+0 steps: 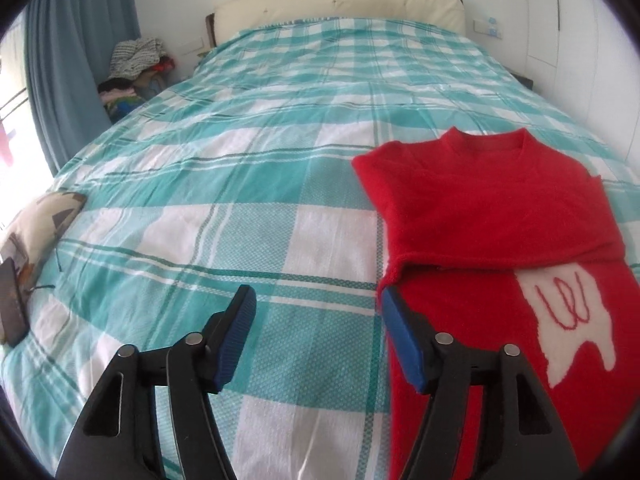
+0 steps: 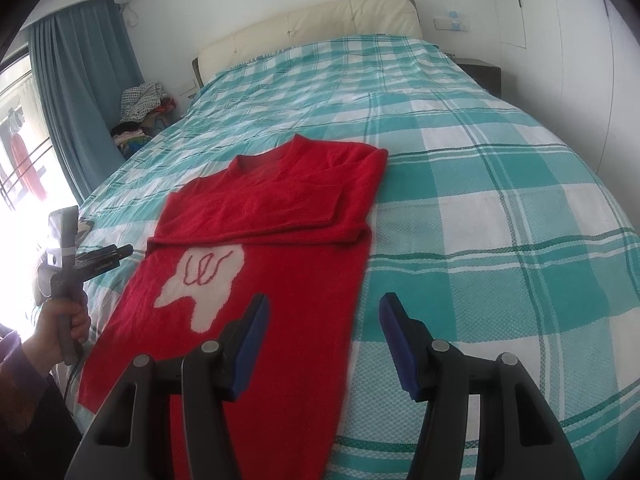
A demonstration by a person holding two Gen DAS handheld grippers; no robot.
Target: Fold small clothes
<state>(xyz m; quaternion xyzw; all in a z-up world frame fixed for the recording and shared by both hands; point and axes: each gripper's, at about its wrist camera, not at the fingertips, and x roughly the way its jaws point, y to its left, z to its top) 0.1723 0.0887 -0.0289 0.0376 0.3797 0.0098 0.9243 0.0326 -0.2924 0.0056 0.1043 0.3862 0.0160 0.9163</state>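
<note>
A small red sweater (image 1: pixel 472 216) with a white patch on its front lies flat on the checked bedspread (image 1: pixel 248 184), collar toward the headboard and both sleeves folded across the chest. My left gripper (image 1: pixel 318 298) is open over the sheet with nothing between its fingers; its right finger sits at the sweater's left edge. In the right wrist view the sweater (image 2: pixel 276 204) fills the lower left. My right gripper (image 2: pixel 325 304) hangs open and empty above the sweater's right edge. A hand holds the left gripper (image 2: pixel 120 254) at the far left, beside the sweater.
The bed runs back to a cream headboard (image 2: pixel 312 24). A pile of clothes (image 1: pixel 136 60) sits beside a blue curtain (image 1: pixel 76 60) at the back left. A patterned cushion (image 1: pixel 40 220) lies at the bed's left edge. A dark nightstand (image 2: pixel 480 70) stands at the right.
</note>
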